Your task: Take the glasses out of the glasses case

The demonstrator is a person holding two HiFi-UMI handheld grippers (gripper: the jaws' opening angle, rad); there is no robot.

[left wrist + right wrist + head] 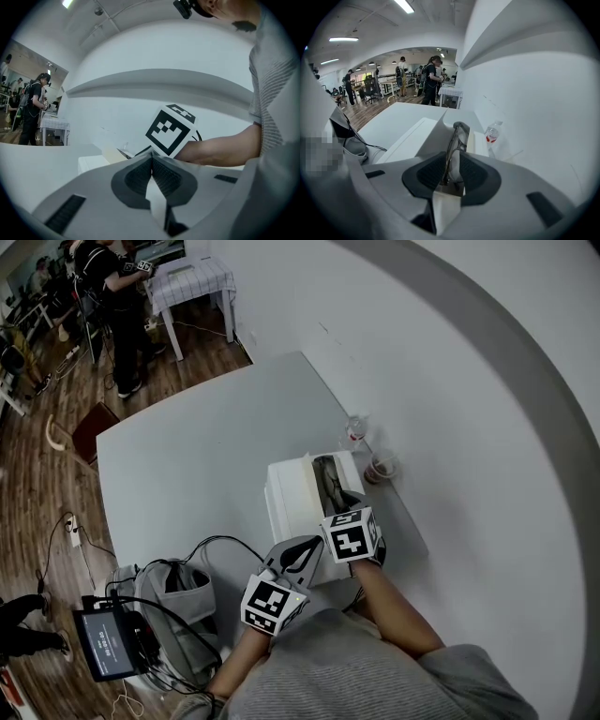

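Note:
The white glasses case (295, 493) lies open on the grey table (187, 465). Dark-framed glasses (330, 476) stand up from its right half. My right gripper (349, 501) is at the case's near right side. In the right gripper view the jaws (451, 164) are shut on the glasses (457, 138), whose frame rises above the case (417, 136). My left gripper (307, 554) hovers at the case's near edge, beside the right one. In the left gripper view its jaws (151, 161) are shut with nothing between them, and the right gripper's marker cube (171, 129) is just ahead.
A small water bottle (355, 430) and a red-rimmed cup (380, 468) stand by the white wall behind the case. A grey bag with cables (178, 596) and a small screen (105, 643) sit on the floor at the lower left. People stand far off (112, 296).

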